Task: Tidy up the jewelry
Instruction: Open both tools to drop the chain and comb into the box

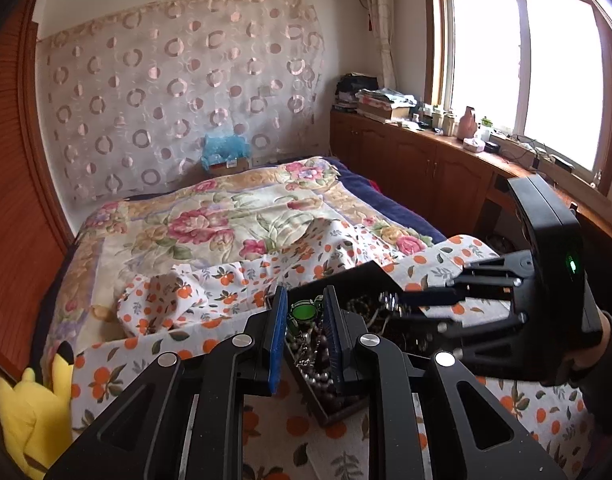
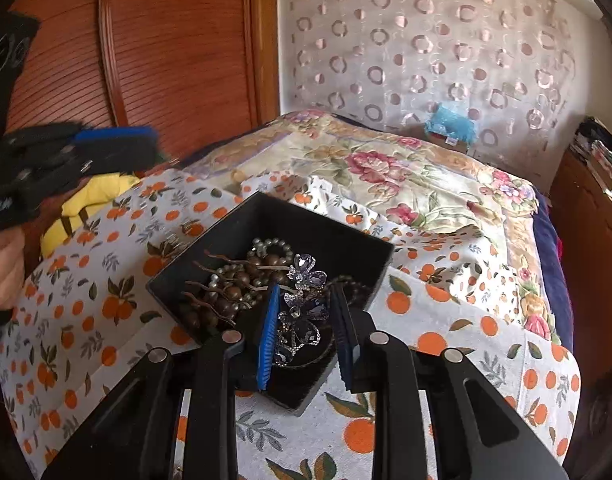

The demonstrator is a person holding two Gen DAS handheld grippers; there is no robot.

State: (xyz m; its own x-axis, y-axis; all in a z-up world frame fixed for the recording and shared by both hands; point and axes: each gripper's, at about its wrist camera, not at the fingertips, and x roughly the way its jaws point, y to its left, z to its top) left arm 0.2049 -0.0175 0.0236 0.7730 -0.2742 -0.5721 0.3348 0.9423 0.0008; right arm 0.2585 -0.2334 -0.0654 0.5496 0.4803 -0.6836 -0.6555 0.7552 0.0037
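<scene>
Left tool (image 2: 118, 148) motion-blurred; yellow plush (image 1: 34, 404) cut by frame edge

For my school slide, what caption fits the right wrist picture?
The open right gripper hovers around a sparkly purple flower hair clip in a black jewelry box on the orange-print cloth.

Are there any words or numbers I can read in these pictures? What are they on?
No text here can be read.
White marks on the body of the left tool: too blurred to read.
Label on the cardboard box at the head of the bed: too small.
Pale shapes on the black sleeve: blurred, maybe not letters.
Books by the window: too small.
</scene>
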